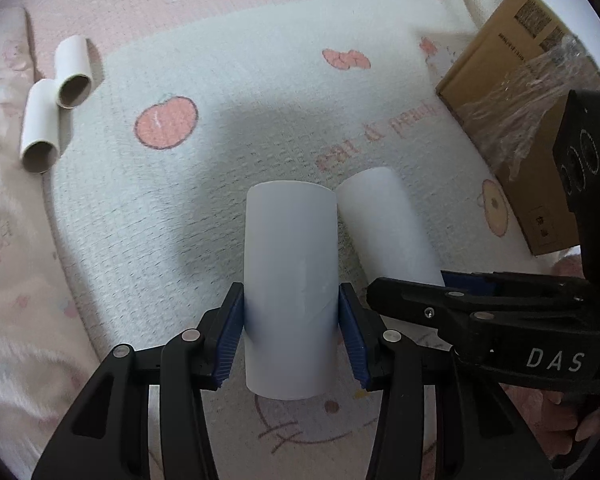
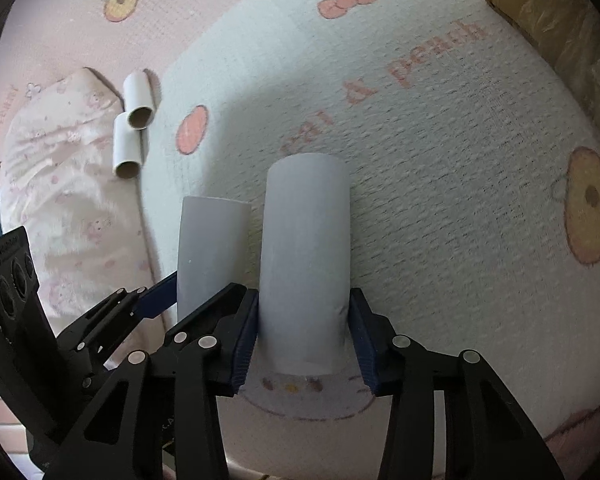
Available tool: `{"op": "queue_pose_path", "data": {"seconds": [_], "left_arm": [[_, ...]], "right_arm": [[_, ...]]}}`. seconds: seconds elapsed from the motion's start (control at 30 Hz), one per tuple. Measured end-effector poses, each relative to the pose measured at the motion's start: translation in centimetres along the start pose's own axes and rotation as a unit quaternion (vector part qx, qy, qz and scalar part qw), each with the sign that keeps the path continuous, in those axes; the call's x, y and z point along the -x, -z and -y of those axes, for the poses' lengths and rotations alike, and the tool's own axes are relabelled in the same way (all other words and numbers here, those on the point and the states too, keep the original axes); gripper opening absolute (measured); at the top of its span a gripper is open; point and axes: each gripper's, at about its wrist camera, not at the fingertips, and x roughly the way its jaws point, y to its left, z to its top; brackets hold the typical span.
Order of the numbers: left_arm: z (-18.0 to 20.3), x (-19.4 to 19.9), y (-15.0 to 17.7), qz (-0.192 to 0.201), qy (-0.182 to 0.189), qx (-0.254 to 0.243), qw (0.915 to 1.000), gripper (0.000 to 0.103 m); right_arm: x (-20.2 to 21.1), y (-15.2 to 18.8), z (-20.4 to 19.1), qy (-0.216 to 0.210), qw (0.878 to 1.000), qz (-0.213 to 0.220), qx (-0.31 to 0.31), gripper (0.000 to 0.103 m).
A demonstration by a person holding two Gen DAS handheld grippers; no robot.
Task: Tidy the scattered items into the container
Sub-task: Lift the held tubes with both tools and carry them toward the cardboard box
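1. Between the two held tubes and the cardboard box point(image 1: 512, 92) lies a bare stretch of white mat point(image 1: 260, 80). The box sits at the mat's edge on the right of the left wrist view; clear crinkled film lies over its top.
2. The left tongs point(image 1: 291, 332) pinch one pale paper tube point(image 1: 291, 280), both blue pads pressed to its sides. The right tongs point(image 2: 304, 336) pinch a second tube point(image 2: 306, 260) the same way. The two tubes lie side by side, close together.
3. Each tube is plain white-grey card, smooth and cylindrical.
4. Two smaller tubes point(image 1: 56, 96), white outside and brown inside, lie touching at the mat's far left edge, well apart from the box.
5. The mat is knitted-looking, printed with peaches, bows and pink lettering. Around it is pink patterned bedding point(image 1: 16, 280), rumpled on the left.
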Motion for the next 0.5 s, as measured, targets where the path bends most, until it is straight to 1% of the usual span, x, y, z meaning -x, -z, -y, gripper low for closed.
{"op": "queue_pose_path", "data": {"seconds": [0.1,0.3,0.43,0.5], "left_arm": [[-0.4,1.4,0.5,0.01,0.0,0.009,0.9999,0.05],[0.0,3.0,0.0,0.028,-0.008,0.01,0.9995,0.05],[-0.1,4.9,0.4,0.046,-0.002,0.022,0.9987,0.05],[0.1,5.7,0.6,0.055,-0.007,0.023,0.9982,0.05]], "right_arm": [[1.1,0.4,-0.6,-0.01,1.0,0.008,0.012,0.041],[3.5,1.4,-1.5,-0.021,0.999,0.027,0.025,0.041],[4.8,2.5,-1.8,-0.009,0.998,0.035,0.042,0.041],[5.6,3.1,-1.9,-0.002,0.998,0.041,0.053,0.041]]}}
